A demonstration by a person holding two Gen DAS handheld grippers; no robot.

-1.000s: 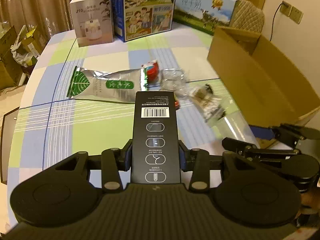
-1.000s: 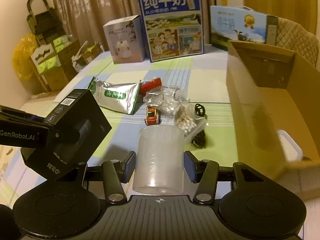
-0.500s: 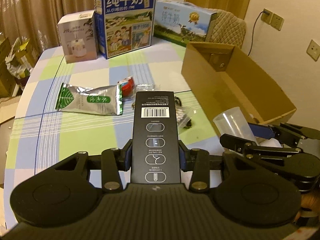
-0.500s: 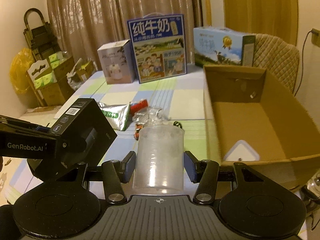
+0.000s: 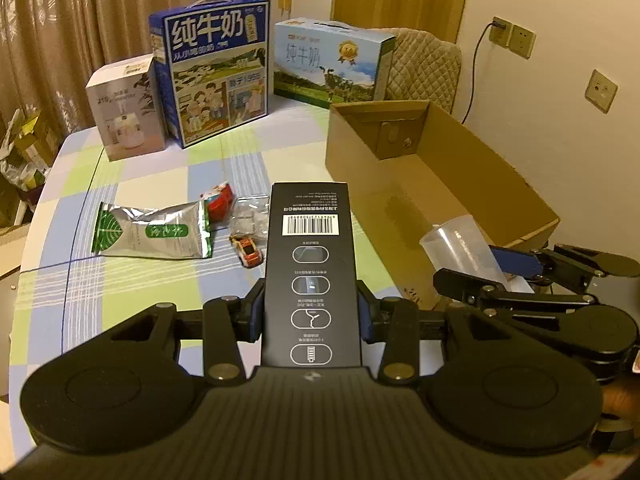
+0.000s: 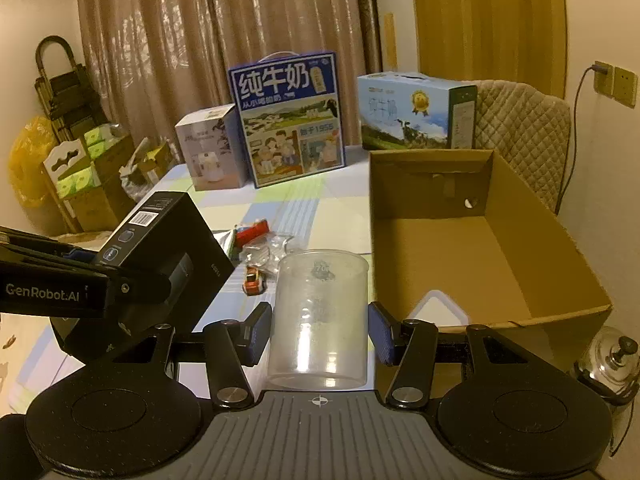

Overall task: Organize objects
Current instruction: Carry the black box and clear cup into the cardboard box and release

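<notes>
Box (image 5: 310,268) lengthwise along left fingers (image 5: 256,312)

Cardboard box (image 5: 460,184) sits on the right side of the table (image 5: 132,296), w/ the foil pouch (image 5: 152,232), toy car (image 5: 247,250) & clear bags (image 5: 250,216) clustered left of it. Milk cartons (image 5: 216,84) + small box (image 5: 126,112) stand along the back edge, chair (image 5: 428,66) behind the box.

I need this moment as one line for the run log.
left hand-held gripper: shut on black box | right hand-held gripper: shut on cup | carton: open, white item inside
</notes>
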